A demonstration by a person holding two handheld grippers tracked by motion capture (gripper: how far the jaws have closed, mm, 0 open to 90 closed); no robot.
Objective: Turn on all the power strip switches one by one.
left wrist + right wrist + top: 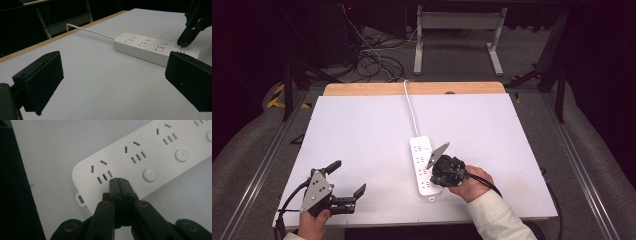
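Right hand-held gripper [119, 180], jaws pressed together and empty, hovers at the power strip's [419, 152] near end; the strip runs near-to-far. Left hand-held gripper [348, 179] waits wide open, well left.

Bright table, dark surroundings, soft focus

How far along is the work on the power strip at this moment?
Done: the right tool is shut and its tip is down at the power strip, by the last socket near the end button. In hand: apparently lining up on that button; contact can't be confirmed. Left: the press itself and the other buttons. The left tool sits open, apart on the table.
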